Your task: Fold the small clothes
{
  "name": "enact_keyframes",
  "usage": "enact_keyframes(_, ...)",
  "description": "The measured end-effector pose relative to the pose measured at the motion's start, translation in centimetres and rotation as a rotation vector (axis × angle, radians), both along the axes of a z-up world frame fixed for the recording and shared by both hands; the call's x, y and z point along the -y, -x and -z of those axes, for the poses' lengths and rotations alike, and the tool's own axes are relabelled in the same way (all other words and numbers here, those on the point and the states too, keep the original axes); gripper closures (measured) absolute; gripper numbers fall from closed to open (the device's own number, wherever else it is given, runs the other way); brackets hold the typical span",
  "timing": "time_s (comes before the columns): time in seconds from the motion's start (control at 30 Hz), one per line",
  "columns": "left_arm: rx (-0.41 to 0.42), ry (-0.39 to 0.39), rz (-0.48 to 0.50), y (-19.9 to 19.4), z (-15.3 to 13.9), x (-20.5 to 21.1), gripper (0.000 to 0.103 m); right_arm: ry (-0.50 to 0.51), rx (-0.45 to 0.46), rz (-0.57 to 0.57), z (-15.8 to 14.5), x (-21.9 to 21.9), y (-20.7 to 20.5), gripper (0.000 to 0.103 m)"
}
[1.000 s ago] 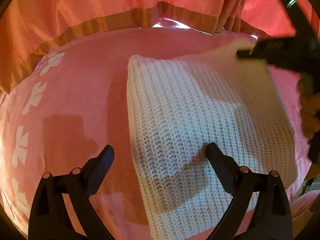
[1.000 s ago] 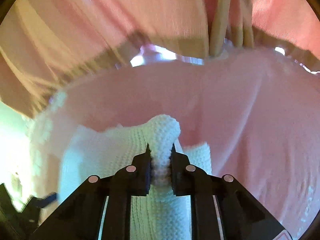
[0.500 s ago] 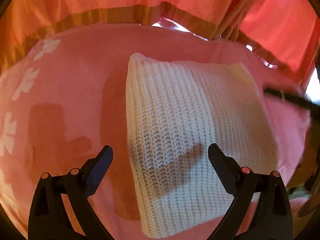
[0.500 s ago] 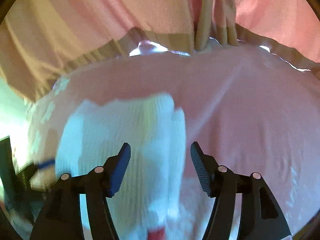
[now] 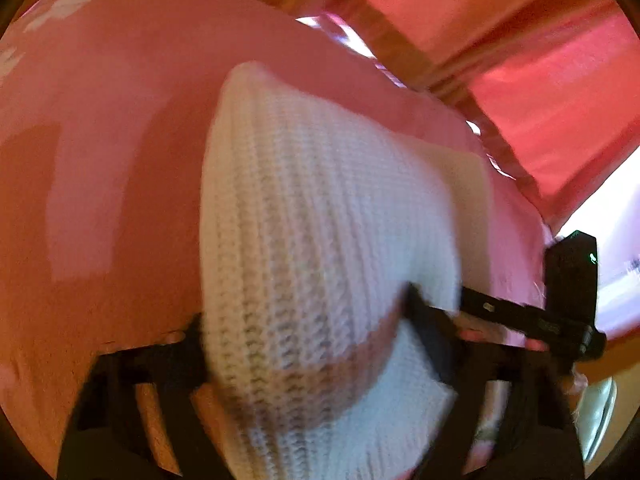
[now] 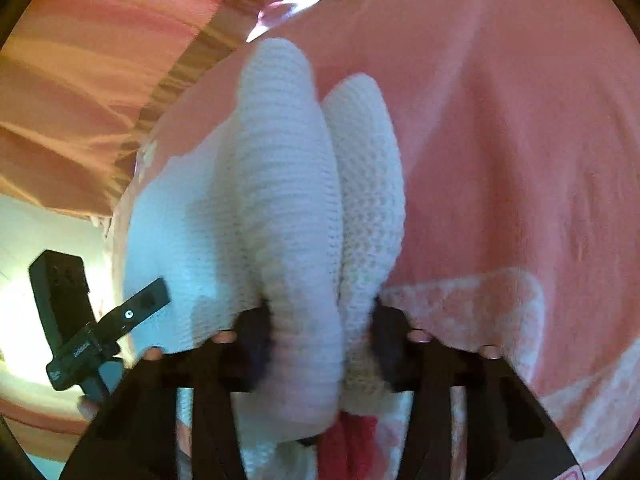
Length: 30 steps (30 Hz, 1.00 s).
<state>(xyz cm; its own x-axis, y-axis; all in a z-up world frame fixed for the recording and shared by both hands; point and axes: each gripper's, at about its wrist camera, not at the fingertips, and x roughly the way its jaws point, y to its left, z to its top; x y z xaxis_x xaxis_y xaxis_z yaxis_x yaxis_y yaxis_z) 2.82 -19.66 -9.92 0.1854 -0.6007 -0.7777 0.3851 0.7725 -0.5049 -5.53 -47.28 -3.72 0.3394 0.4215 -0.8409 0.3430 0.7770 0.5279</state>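
A folded white knitted garment (image 5: 320, 216) lies on a pink bedspread (image 5: 100, 120). My left gripper (image 5: 304, 344) has its near edge bunched between its fingers, which stand wide around the thick fold. In the right wrist view the same garment (image 6: 288, 184) rises in two thick folds between the fingers of my right gripper (image 6: 320, 332), which close on it. The left gripper also shows in the right wrist view (image 6: 100, 332) at the garment's left edge, and the right gripper shows in the left wrist view (image 5: 520, 316).
Pink curtains with a tan band (image 5: 540, 80) hang behind the bed. The bedspread has white patterning (image 6: 500, 304) near the right gripper. A red item (image 6: 348, 440) lies under the garment by the right gripper.
Both grippers have dropped from open above the garment onto its near edge and closed around its folds. The right gripper had let go of one corner before that.
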Motion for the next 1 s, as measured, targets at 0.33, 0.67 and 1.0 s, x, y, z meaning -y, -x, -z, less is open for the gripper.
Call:
enact_keyframes(0.33, 0.198, 0.132, 0.042, 0.6, -13.7, -4.4, 0.058, 0.201, 0.453, -0.007, -18.4, -5.1, -1.0, 0.083)
enact_keyframes(0.67, 0.367, -0.181, -0.189, -4.6, -12.0, -13.7, 0.012, 0.199, 0.283, -0.111, -9.9, -12.4, -11.9, 0.081)
enact_keyframes(1.0, 0.288, -0.299, -0.261, -3.9, -7.4, -18.5, 0.020, 0.337, 0.321, -0.330, -10.4, -21.4, -12.1, 0.101)
